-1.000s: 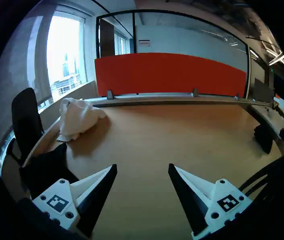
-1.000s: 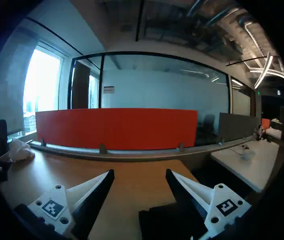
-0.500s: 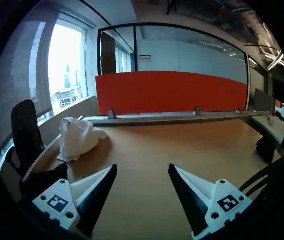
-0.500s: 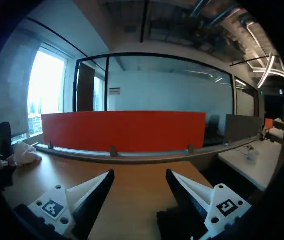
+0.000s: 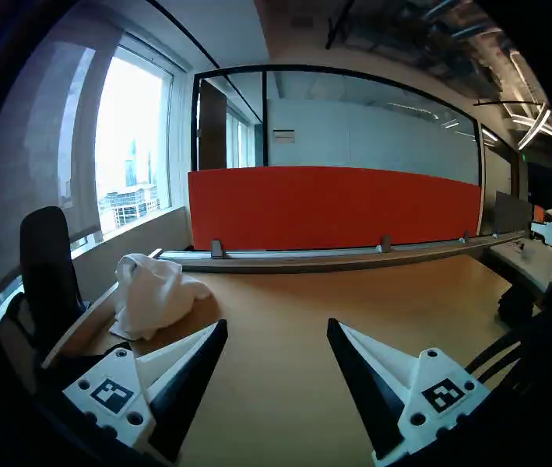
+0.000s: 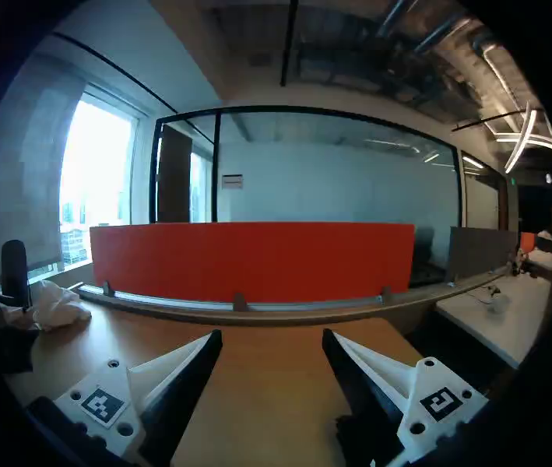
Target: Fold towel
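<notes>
A crumpled white towel (image 5: 151,294) lies in a heap at the far left corner of the wooden desk (image 5: 338,303); in the right gripper view the same towel (image 6: 58,305) is small at the far left. My left gripper (image 5: 277,342) is open above the desk, to the right of the towel and nearer than it, with nothing between its fingers. My right gripper (image 6: 272,350) is also open and empty, held over the desk (image 6: 268,373) well away from the towel.
A red divider panel (image 5: 330,206) stands along the desk's far edge. A black office chair (image 5: 46,268) sits left of the towel by the window. Another dark chair (image 5: 513,300) stands at the desk's right end. A white desk (image 6: 493,319) lies to the right.
Both views have tilted upward, so the desk and towel sit lower in the frames. The dark shape under the right gripper has slid off to the right. Both grippers stay open.
</notes>
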Demonstrator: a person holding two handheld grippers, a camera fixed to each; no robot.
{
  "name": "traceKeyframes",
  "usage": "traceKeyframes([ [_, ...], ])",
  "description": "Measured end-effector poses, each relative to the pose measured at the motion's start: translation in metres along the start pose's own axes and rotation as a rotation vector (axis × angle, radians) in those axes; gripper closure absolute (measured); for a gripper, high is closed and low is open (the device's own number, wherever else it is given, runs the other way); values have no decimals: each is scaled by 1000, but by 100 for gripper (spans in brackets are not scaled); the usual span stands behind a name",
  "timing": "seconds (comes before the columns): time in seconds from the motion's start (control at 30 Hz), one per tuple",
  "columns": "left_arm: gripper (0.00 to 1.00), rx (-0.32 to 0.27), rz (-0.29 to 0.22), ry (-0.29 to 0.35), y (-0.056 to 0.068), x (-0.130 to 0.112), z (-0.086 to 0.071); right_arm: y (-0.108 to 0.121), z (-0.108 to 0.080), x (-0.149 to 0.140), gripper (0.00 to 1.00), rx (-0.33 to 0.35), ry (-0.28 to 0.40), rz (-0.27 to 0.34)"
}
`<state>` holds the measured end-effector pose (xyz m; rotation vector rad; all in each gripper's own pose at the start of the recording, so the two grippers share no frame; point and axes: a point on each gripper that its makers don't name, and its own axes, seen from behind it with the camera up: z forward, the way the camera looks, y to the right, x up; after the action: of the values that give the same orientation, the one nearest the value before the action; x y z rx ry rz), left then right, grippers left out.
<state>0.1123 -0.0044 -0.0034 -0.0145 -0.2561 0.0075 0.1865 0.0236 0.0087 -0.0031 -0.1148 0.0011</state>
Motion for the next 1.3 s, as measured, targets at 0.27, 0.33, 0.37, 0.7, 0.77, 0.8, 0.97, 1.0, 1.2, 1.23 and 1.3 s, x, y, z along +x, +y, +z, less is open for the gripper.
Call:
traceKeyframes([
  [0.27, 5, -5, -5, 45, -2, 17, 3, -14, 5, 2, 0, -2, 9, 3],
  [0.33, 5, -6, -10, 55, -2, 19, 3, -14, 6, 1, 0, -5, 7, 4],
  [0.37, 5, -6, -13, 60, -2, 20, 3, -14, 7, 1, 0, -6, 6, 4],
  [0.7, 5, -7, -25, 111, -3, 21, 4, -25, 8, -3, 0, 2, 2, 6],
  [0.77, 5, -5, -35, 119, -5, 17, 4, -26, 10, -6, 0, -3, 6, 5],
  [0.8, 5, -4, -38, 123, -5, 14, 4, -27, 10, -7, 0, -5, 9, 3],
  [0.97, 5, 4, -45, 130, -9, -3, 6, -34, 8, -10, 0, -6, 37, -20],
  [1.0, 5, 5, -46, 131, -9, -7, 6, -36, 7, -11, 0, -3, 41, -23],
  [1.2, 5, 2, -55, 145, -6, -28, 9, -44, 0, -13, 0, 4, 67, -37],
  [1.23, 5, 0, -58, 148, -5, -32, 10, -45, -1, -13, 0, 5, 73, -38],
  [1.3, 5, -3, -62, 154, -4, -38, 10, -47, -4, -13, 0, 7, 81, -40],
])
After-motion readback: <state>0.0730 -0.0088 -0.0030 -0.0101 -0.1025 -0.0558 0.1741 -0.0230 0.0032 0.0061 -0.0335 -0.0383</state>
